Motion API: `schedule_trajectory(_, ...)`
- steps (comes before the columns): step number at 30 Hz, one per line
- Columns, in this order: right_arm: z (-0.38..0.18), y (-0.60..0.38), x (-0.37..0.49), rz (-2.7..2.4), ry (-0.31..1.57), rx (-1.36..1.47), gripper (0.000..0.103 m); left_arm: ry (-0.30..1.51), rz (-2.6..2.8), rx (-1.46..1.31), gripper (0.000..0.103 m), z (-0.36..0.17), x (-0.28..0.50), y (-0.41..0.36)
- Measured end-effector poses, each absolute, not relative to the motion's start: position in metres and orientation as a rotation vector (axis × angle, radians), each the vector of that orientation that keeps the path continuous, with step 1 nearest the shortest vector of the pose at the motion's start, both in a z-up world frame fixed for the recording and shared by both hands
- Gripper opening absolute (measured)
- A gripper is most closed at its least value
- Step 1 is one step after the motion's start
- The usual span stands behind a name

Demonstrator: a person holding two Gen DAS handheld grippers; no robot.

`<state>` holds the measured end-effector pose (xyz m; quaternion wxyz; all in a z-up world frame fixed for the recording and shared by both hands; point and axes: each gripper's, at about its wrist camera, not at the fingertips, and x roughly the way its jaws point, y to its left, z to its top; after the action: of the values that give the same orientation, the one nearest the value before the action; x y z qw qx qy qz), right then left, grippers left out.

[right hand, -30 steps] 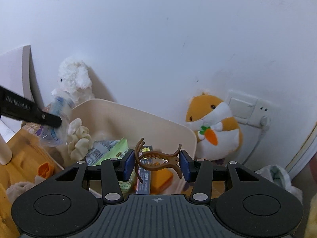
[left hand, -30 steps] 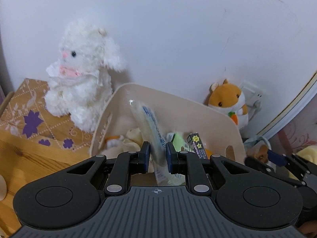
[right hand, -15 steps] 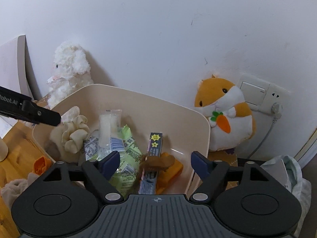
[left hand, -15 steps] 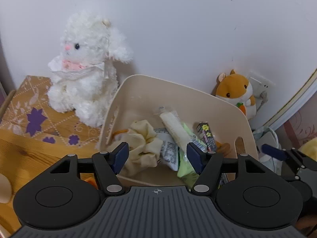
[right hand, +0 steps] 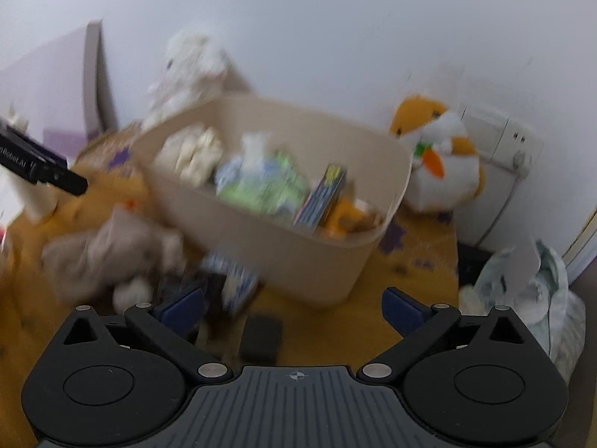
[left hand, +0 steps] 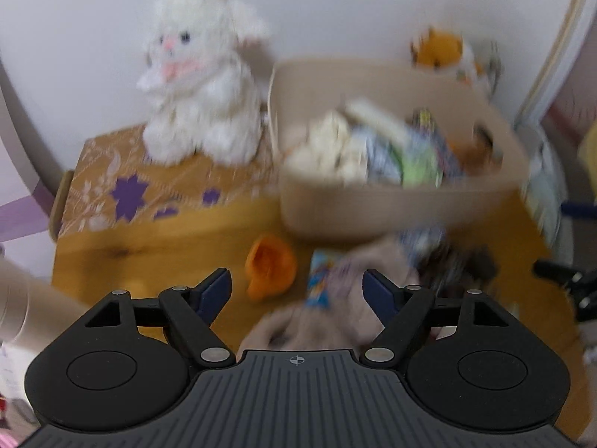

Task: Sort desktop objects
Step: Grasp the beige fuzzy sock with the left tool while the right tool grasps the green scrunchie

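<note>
On the wooden desk (left hand: 156, 246), both grippers have just been opening: left gripper (left hand: 296, 291) and right gripper (right hand: 293, 304) spread wide, empty. Beside the beige bin (right hand: 298, 254), a blurred blue packet (left hand: 322, 280) lies lengthwise toward it.

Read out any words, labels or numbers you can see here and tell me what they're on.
"nRobot.AI", cut off at the frame edge: white letters on the left gripper, seen in the right wrist view.
Packets in the bin: printed, too blurred to read.
Blue packet on the table: print too blurred to read.
Nothing else is readable.
</note>
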<state>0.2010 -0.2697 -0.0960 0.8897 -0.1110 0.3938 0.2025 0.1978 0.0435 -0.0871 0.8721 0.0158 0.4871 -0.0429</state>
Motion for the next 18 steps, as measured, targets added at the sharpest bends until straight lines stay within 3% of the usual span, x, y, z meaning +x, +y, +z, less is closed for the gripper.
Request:
schedule_trajectory(9, -0.133, -0.266, 0.17, 0.426, 0.953, -0.214, 0.103, 1.085, -0.138, 0.137, 0.079, -0.133, 0.158, 0.036)
schedule_trajectory(18, -0.157, -0.248, 0.166, 0.46, 1.04, -0.241, 0.103, 1.106, -0.131, 0.204, 0.079, -0.162, 0.167, 0.028)
